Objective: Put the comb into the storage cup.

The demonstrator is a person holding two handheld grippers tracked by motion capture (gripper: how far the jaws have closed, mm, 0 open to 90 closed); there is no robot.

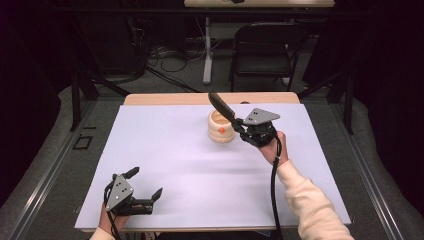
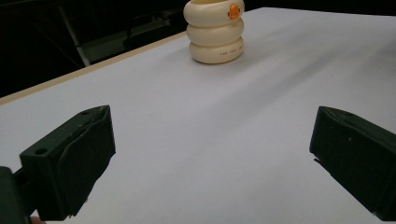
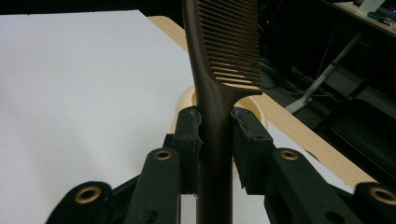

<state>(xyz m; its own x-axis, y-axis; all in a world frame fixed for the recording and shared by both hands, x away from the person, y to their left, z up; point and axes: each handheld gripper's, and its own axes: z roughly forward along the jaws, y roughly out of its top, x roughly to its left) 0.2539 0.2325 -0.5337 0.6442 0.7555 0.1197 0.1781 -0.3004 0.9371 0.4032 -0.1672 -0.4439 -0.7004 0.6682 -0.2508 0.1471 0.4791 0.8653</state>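
Note:
A cream ribbed cup (image 1: pixel 220 127) with an orange mark stands at the back middle of the white sheet; the same cup (image 2: pixel 215 30) shows far off in the left gripper view. My right gripper (image 1: pixel 239 125) is shut on the handle of a dark brown comb (image 1: pixel 220 105), which slants up and to the left over the cup's rim. In the right gripper view the comb (image 3: pixel 219 60) rises between the two pads, teeth to the right, with the cup (image 3: pixel 187 100) partly hidden behind it. My left gripper (image 1: pixel 145 186) rests at the front left, open, nothing between its jaws.
A white sheet (image 1: pixel 170 160) covers the table, whose wooden edge (image 1: pixel 165 99) shows at the back. A black folding chair (image 1: pixel 265 45) and a table leg (image 1: pixel 207 50) stand on the floor beyond, among cables.

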